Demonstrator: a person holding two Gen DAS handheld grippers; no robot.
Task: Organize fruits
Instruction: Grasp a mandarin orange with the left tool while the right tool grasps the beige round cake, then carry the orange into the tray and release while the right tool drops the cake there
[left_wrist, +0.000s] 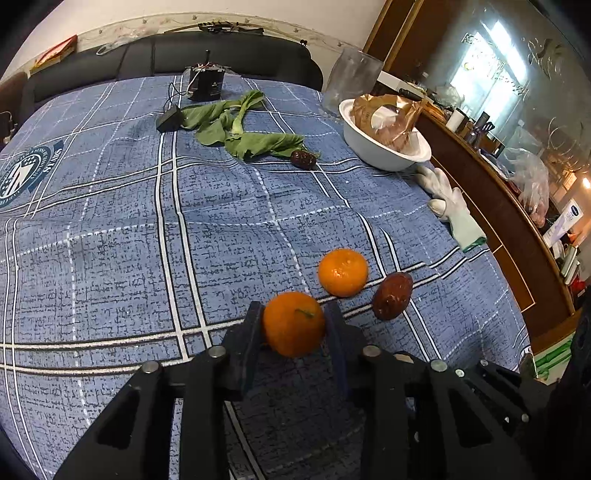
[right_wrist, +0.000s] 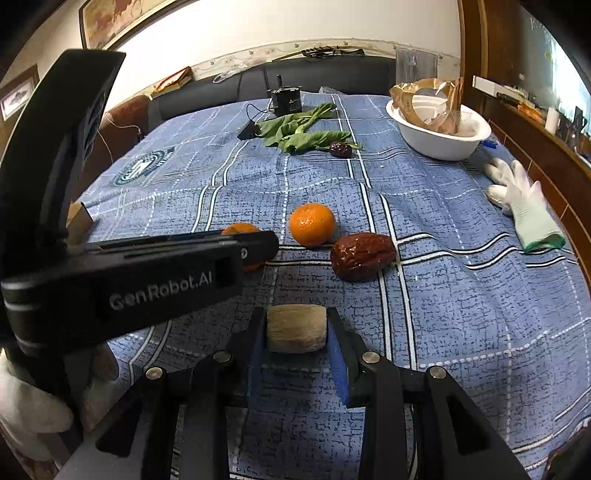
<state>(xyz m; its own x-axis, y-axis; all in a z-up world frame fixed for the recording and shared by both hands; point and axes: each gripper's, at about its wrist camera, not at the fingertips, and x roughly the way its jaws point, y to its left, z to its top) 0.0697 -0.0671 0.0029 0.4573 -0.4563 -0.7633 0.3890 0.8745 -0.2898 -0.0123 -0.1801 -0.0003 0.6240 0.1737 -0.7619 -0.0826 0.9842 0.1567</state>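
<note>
I have the near mandarin (left_wrist: 293, 324) clamped in my left tool (left_wrist: 293, 332), close to the worktop's (left_wrist: 110, 240) near edge. My right tool (right_wrist: 296, 334) is clenched on a pale brown fuzzy fruit (right_wrist: 296, 328), likely a kiwi. To do this well, I'd keep both squeezes light, lift straight up, and set each beside its kind. The second mandarin (left_wrist: 343, 272) and a large date (left_wrist: 392, 295) sit just beyond. A smaller date (left_wrist: 303, 159) lies by green leaves (left_wrist: 240, 129) toward the far edge; a white bowl (left_wrist: 384, 147) stands at the far right corner. The checked blue cloth is rumpled, so round fruit may roll. A dark sofa (left_wrist: 166, 59) backs the room.
</note>
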